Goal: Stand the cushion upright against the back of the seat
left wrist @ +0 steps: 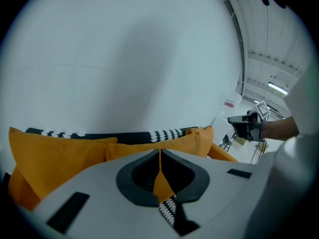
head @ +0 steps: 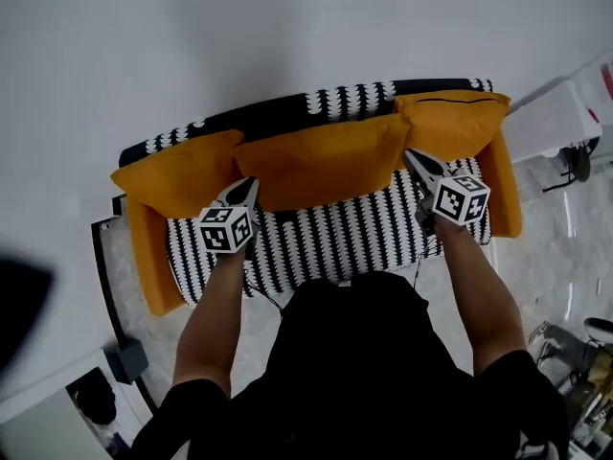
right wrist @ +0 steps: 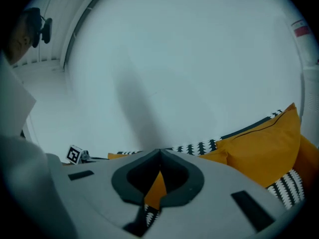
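Cushion [head: 326, 161], orange, middle of three, held up across front of backrest [head: 287, 111], roughly upright; whether bottom edge rests on seat unclear. Left gripper [head: 251, 186] closed tight, pinching thin fold of orange fabric near cushion's lower left corner. Right gripper [head: 411, 155] same, closed on fabric at lower right corner. Judged light, soft and floppy, so middle likely sags between holds and a thin fabric pinch may slip. Safest hold: corner seams, both sides level, top pressed against backrest.
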